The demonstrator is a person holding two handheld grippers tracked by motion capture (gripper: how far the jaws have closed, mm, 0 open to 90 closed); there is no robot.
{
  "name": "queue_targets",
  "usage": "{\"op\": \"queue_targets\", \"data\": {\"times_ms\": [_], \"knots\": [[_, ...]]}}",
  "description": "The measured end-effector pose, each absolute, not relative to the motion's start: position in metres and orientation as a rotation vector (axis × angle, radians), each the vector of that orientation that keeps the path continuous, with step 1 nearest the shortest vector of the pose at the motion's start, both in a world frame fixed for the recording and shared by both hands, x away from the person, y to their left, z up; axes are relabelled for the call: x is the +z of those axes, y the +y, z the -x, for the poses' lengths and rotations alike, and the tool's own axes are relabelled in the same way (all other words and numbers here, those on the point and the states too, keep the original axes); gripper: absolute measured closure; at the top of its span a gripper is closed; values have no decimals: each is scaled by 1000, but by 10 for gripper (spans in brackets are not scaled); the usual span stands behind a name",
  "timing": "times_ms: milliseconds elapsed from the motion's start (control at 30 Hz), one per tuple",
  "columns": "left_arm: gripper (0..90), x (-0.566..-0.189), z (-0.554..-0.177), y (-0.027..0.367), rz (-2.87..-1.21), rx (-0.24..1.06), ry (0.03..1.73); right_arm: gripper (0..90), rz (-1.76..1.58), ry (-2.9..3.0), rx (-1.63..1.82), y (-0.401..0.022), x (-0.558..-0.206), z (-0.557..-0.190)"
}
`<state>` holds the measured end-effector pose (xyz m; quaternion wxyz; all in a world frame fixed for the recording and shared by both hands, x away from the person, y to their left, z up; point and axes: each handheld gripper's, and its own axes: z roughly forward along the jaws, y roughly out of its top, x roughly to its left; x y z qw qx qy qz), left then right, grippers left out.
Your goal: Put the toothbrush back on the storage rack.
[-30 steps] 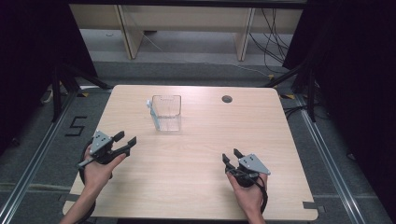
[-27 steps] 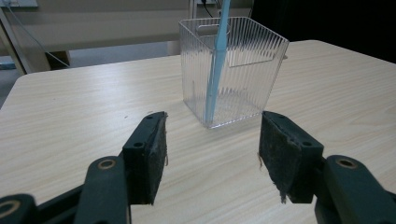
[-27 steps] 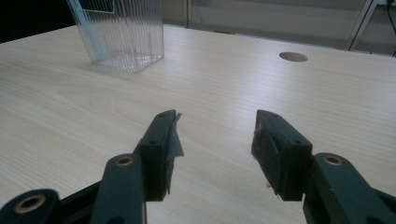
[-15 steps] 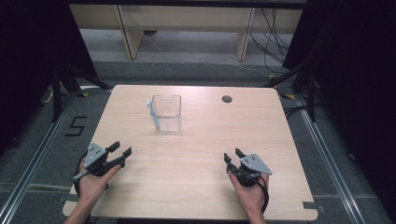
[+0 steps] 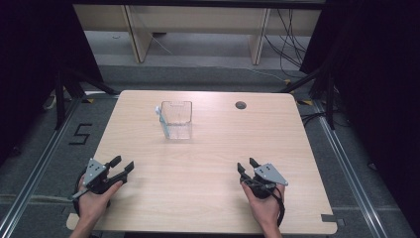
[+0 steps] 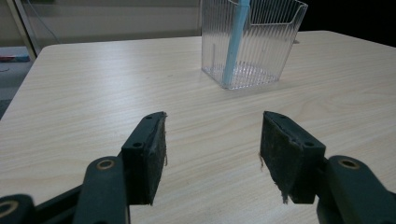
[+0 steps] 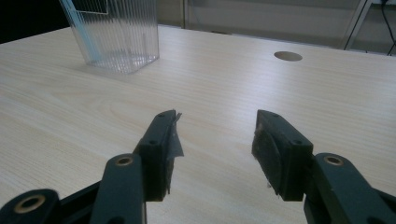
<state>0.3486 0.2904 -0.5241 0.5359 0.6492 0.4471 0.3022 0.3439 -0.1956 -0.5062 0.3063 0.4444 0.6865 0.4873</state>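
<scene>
Now the left hand-held gripper [image 5: 122, 165] sits pulled back to the near left corner of the desk [image 5: 208, 163], lower than a second ago, jaws spread, nothing between them. Right hand-held gripper [image 5: 246, 167] stays put near the front edge, jaws apart too, empty. Clear bin [image 5: 177, 119] stands upright mid-desk toward the far side, well apart from both, a light blue stick [image 6: 235, 39] leaning inside. Looks like the insertion is done and both hands are parked.
</scene>
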Motion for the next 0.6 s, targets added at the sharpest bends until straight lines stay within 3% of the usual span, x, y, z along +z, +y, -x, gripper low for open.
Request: {"op": "queue_targets", "data": {"times_ms": [600], "knots": [[397,-525,-343,293,-1470,763,1078,498,-1161,1835,1289,-196,-509,-346]]}}
